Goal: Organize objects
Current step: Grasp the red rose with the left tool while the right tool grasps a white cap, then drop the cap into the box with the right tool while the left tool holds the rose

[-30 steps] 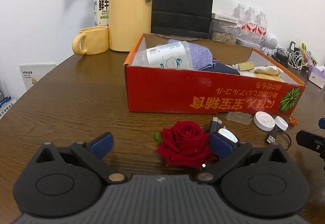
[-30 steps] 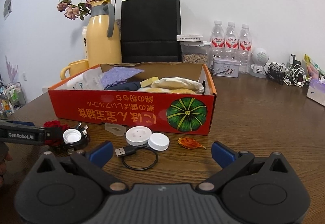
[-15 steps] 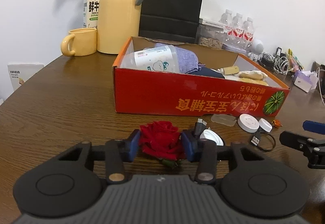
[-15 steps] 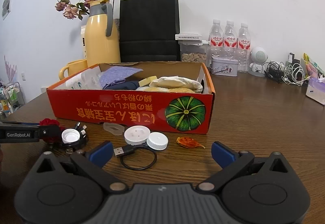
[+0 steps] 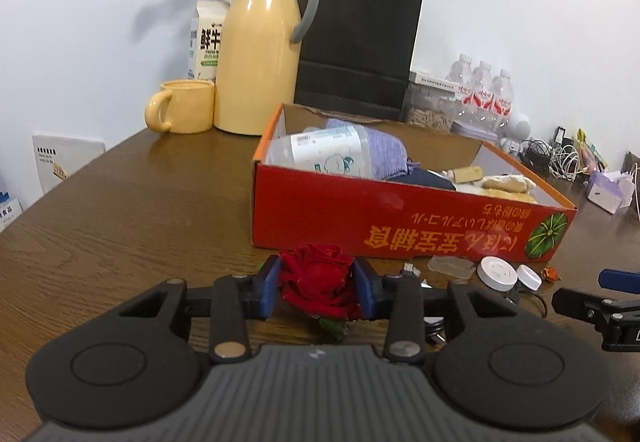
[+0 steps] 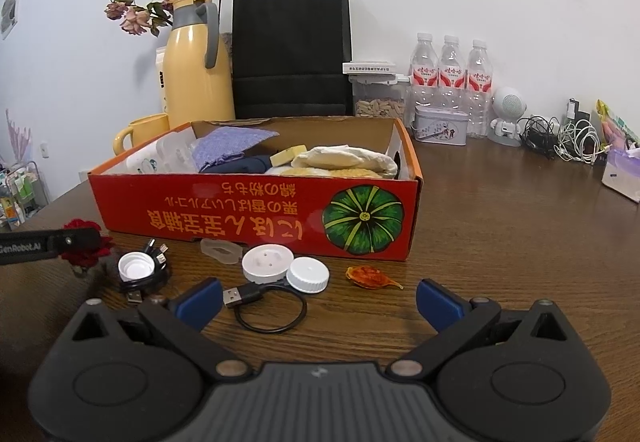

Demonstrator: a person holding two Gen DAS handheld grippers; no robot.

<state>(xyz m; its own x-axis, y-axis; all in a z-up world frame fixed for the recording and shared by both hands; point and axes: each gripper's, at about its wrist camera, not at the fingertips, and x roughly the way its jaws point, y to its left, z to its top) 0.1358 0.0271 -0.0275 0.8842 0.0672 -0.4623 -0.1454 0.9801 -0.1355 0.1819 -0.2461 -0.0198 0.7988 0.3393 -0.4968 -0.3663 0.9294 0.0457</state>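
Rose (image 5: 318,282) first, since that's what's being dealt with: from the left wrist view the left gripper (image 5: 318,288) has its blue pads on both sides of the red bloom, closing in on it with the petals already squeezed between them. It sits low over the wooden table (image 5: 120,222), just in front of the red cardboard box (image 5: 400,217). My read is that this is the grab step, and next comes a lift up and over the near wall into the box, gently, because petals squash and can slip. Whether the rose is clear of the table I can't tell, and the stem end is mostly tucked under the gripper body. The right tool only pokes in at the edge.

Right wrist view: the right gripper (image 6: 318,302) is spread wide with nothing in it, hovering above a USB cable (image 6: 264,306). Two white caps (image 6: 286,269), a third white cap (image 6: 136,266) and an orange wrapper (image 6: 370,276) lie near the box. The rose (image 6: 86,248) is half hidden behind the left tool's finger there.
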